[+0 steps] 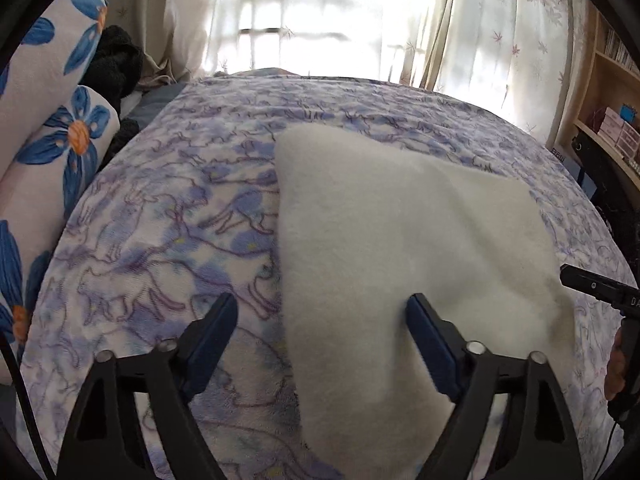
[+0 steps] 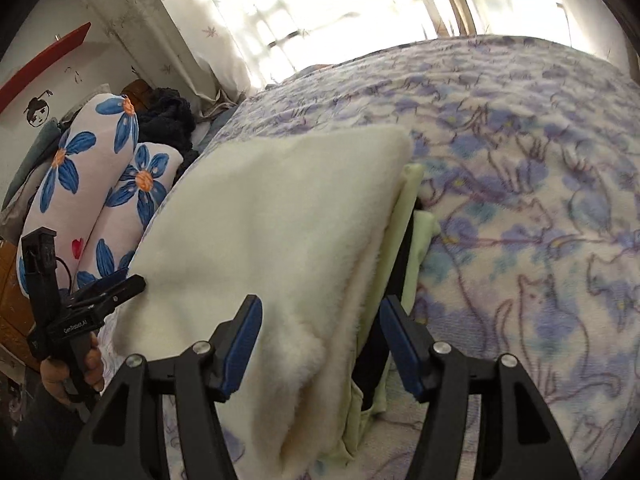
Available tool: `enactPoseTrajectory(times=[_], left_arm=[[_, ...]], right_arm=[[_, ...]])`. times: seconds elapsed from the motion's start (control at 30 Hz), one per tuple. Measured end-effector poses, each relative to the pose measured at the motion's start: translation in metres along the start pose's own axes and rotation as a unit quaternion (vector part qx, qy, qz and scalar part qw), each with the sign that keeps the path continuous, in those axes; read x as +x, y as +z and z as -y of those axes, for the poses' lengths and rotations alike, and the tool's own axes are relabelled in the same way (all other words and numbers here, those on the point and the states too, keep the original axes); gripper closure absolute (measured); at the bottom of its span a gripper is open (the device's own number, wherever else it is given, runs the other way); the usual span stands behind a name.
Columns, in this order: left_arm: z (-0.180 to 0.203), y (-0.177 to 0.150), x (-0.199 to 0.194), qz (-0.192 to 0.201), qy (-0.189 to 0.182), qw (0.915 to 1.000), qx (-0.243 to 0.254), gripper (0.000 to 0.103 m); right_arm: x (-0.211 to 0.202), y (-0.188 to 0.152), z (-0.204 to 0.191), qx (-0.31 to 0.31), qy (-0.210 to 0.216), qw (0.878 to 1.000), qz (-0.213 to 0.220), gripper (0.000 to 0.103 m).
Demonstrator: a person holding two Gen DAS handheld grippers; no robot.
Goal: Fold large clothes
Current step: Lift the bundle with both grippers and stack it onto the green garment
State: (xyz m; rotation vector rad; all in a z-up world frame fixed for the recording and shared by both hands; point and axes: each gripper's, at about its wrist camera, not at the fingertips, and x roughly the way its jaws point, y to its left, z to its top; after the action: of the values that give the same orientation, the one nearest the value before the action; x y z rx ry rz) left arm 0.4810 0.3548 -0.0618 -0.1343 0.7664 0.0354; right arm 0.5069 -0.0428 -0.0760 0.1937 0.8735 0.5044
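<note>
While both tools hover low over the bed, the cream-white fleecy garment [image 1: 400, 248] lies as a compact folded stack on the lilac cat-print fleece blanket [image 1: 168, 216] that covers the mattress. Seen from the right wrist, the stack shows several layers: plush cream pile on top, a pale yellow-green lining [image 2: 412, 216] stepping out along its right edge, and a dark gap between the layers. The left gripper [image 1: 322, 312] has its jaws spread wide, holding nothing; its right finger [image 1: 430, 344] lies over the cream cloth and its left finger over bare blanket, so it straddles the garment's left edge. The right gripper [image 2: 320, 320] is likewise wide and empty, its jaws standing either side of the near right edge of the stack.

I judge the folding to be far along, with the step in hand either a last fold or a tidy-up of the bundle. A next move would call for each gripper to drop onto its edge and close on every layer together, since the slippery lining could slide out and the thick pile could spring back open. Two rolled white pillows with blue flowers [image 2: 100, 184] lie beside the bed, well apart from the work.
</note>
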Motion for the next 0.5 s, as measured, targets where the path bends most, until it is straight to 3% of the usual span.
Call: enactPoseTrajectory(times=[0.1, 0.23, 0.3, 0.37, 0.4, 0.47, 0.5], left_arm=[[-0.001, 0.012, -0.014, 0.011, -0.013, 0.9996, -0.022, 0.067], [0.025, 0.01, -0.024, 0.017, -0.032, 0.9993, -0.008, 0.08], [0.036, 0.003, -0.012, -0.002, -0.024, 0.9995, 0.018, 0.085], [0.042, -0.006, -0.003, 0.001, 0.008, 0.9988, 0.049, 0.085], [0.042, -0.01, -0.002, 0.004, 0.016, 0.9981, 0.059, 0.085], [0.038, -0.015, 0.002, -0.005, 0.019, 0.9977, 0.065, 0.085], [0.035, -0.015, 0.004, -0.008, 0.018, 0.9979, 0.062, 0.085]], right_arm=[[-0.019, 0.008, -0.013, 0.007, -0.004, 0.999, 0.037, 0.041], [-0.013, 0.015, -0.042, -0.015, 0.011, 0.999, 0.048, 0.045], [0.007, 0.01, -0.052, -0.028, 0.004, 0.999, 0.02, 0.069], [0.028, 0.001, -0.049, -0.031, -0.025, 0.999, -0.017, 0.081], [0.035, -0.004, -0.045, -0.036, -0.042, 0.998, -0.023, 0.091], [0.039, -0.011, -0.032, -0.036, -0.052, 0.998, -0.02, 0.103], [0.038, -0.012, -0.025, -0.024, -0.037, 0.999, -0.019, 0.103]])
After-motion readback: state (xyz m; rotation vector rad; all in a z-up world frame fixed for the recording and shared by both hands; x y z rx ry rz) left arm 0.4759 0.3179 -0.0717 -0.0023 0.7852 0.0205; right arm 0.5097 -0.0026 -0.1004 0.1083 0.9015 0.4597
